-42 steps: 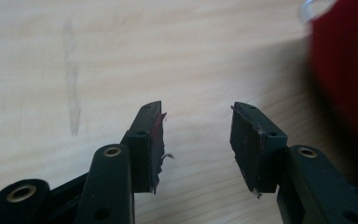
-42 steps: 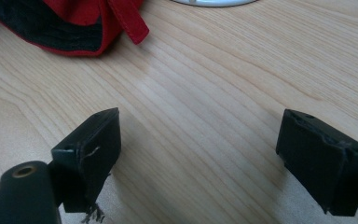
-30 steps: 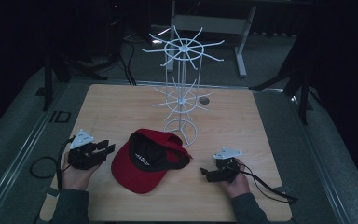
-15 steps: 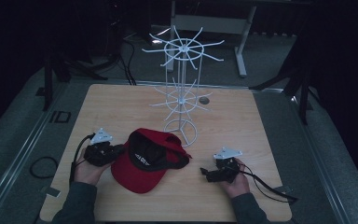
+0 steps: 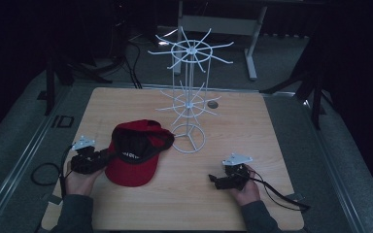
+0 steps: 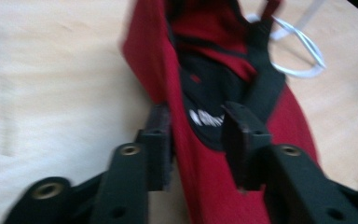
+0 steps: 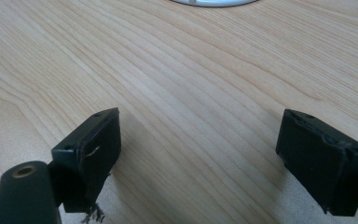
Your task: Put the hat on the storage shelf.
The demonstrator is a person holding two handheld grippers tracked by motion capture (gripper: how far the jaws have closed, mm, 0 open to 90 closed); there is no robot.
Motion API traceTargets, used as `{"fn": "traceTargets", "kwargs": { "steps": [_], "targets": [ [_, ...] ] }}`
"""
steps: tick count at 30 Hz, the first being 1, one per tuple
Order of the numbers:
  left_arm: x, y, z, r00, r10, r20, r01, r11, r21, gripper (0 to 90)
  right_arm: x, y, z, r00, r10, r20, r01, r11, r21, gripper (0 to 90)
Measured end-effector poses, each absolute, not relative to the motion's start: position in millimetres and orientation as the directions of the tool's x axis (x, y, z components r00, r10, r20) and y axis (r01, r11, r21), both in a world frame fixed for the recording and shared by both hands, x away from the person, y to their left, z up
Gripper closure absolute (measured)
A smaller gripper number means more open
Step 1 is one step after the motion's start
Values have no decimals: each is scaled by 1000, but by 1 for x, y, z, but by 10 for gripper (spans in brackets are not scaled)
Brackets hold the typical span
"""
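A red cap (image 5: 131, 170) with a black inside lies upside down on the wooden table (image 5: 252, 145), left of centre, its back edge raised. My left gripper (image 5: 108, 156) is at the cap's left side, shut on its rim. In the left gripper view the red fabric (image 6: 200, 177) runs between the two jaws of that gripper (image 6: 193, 121). My right gripper (image 5: 213, 180) rests low on the table at the front right, open with bare wood between its jaws (image 7: 198, 144). A white wire hat stand (image 5: 189, 97) rises just behind the cap.
The stand's round base ring (image 5: 189, 138) sits right of the cap and touches its strap (image 6: 303, 56). A small dark round object (image 5: 212, 104) lies behind the stand. Cables trail from both grippers over the table's front edges.
My left gripper moved in to the cap's rim, closed on it and drew it left and farther away. The cap's back has lifted. The right gripper has stayed put.
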State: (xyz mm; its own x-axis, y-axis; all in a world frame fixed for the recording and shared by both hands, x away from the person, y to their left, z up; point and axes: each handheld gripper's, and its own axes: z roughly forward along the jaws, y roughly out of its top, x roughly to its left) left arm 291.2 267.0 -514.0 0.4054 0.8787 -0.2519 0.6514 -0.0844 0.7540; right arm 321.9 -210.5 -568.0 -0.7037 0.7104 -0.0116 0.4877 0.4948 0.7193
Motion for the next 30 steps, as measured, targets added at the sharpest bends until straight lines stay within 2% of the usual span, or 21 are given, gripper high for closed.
{"fn": "traceTargets", "kwargs": {
  "steps": [3, 14, 18, 26, 30],
  "targets": [
    [290, 263, -521, 434, 853, -289, 679, -99, 727, 593, 322, -210, -568, -704, 710, -12, 488, 495, 719, 136],
    [294, 242, -541, 513, 799, -314, 747, -234, 622, 627, 322, -210, -568, -703, 711, -10, 490, 494, 718, 136],
    [298, 236, -543, 534, 768, -353, 758, -250, 603, 648, 322, -210, -568, -703, 711, -10, 489, 494, 719, 136],
    [303, 220, -547, 562, 724, -400, 772, -285, 568, 634, 322, -210, -568, -704, 710, -11, 488, 495, 719, 136],
    [302, 215, -544, 575, 702, -421, 770, -289, 570, 681, 322, -210, -568, -704, 710, -12, 487, 495, 719, 136]
  ]
}}
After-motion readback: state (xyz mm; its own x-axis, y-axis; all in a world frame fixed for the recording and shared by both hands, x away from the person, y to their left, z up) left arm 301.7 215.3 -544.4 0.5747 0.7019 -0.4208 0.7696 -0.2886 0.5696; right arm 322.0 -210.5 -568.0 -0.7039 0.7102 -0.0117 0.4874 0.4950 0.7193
